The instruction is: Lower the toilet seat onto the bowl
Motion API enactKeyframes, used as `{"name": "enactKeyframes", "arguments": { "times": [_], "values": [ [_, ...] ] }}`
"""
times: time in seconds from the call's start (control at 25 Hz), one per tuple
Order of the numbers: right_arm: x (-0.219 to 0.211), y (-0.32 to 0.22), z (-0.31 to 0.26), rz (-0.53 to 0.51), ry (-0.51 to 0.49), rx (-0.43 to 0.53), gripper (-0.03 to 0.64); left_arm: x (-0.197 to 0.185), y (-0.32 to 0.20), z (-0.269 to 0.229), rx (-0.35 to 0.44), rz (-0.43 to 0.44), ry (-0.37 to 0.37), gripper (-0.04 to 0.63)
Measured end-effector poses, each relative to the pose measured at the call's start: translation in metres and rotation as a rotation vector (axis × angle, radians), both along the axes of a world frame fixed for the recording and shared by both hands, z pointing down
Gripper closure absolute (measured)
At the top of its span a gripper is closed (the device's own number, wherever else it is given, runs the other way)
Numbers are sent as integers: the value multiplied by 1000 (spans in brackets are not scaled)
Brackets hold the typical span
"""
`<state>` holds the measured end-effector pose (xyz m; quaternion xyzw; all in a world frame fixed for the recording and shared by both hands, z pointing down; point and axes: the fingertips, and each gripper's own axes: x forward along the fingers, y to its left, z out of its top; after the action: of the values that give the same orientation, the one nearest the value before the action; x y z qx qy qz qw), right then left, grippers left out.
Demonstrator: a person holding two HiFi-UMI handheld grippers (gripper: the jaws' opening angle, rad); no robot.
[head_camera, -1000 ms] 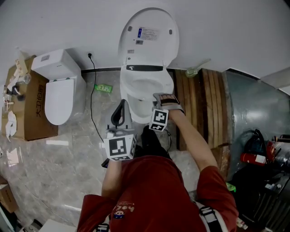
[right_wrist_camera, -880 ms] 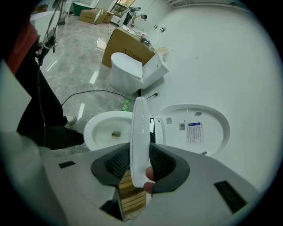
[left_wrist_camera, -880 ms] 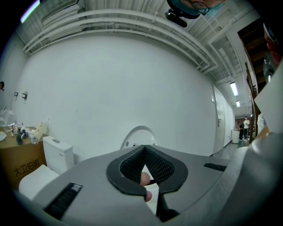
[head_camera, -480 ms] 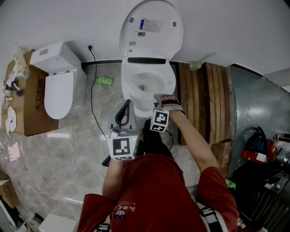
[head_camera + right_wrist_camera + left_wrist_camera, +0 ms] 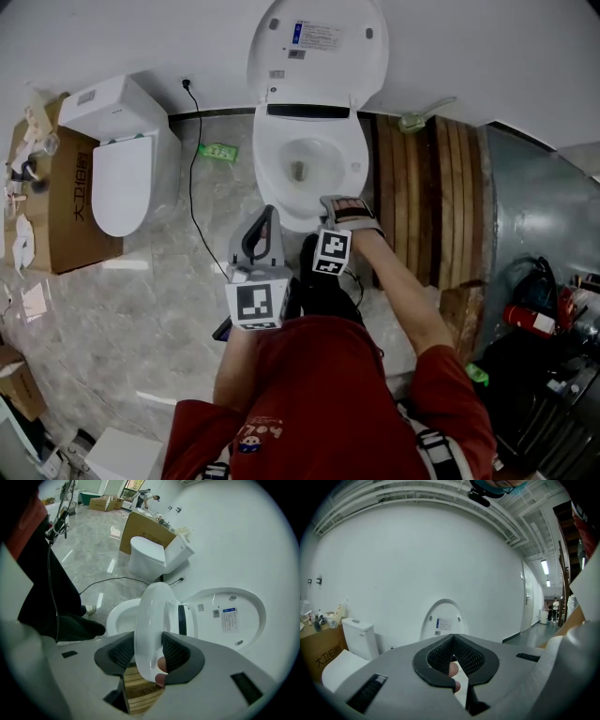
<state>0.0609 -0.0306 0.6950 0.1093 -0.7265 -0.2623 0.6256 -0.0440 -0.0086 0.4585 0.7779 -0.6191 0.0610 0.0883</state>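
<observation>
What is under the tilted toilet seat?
The white bowl, with the toilet seat tilted above it, not yet down. Only one side's rim and hollow show; the rest is covered by the seat.

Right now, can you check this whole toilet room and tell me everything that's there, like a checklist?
Surface: grey marbled floor, shiny.
Job's things: toilet seat partway down, between the raised lid and the bowl, not resting on the bowl yet.
Clutter: second toilet beside a cardboard box; wooden slats; green packet.
Grippers: right gripper jaws on the seat's front edge, just been opening; left gripper jaws together, empty.
Cables: black cable running from the wall across the floor.
Surroundings: white wall.
</observation>
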Motion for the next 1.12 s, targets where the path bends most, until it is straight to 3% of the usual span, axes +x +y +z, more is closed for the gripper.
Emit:
{"name": "enactKeyframes", "arguments": {
  "times": [0.36,0.56,0.76,1.12],
  "values": [
    [1,17,34,-22,11,-84,425,-5,-8,32,-66,-39,-1,584],
    [1,26,51,-31,23,-122,411,-4,-6,56,-133,-10,-42,583],
    [1,32,67,-34,40,-161,400,-6,-9,72,-164,-25,-13,583],
    [1,38,91,-40,51,-210,388,-10,-4,117,-272,-16,-28,583]
  ]
}}
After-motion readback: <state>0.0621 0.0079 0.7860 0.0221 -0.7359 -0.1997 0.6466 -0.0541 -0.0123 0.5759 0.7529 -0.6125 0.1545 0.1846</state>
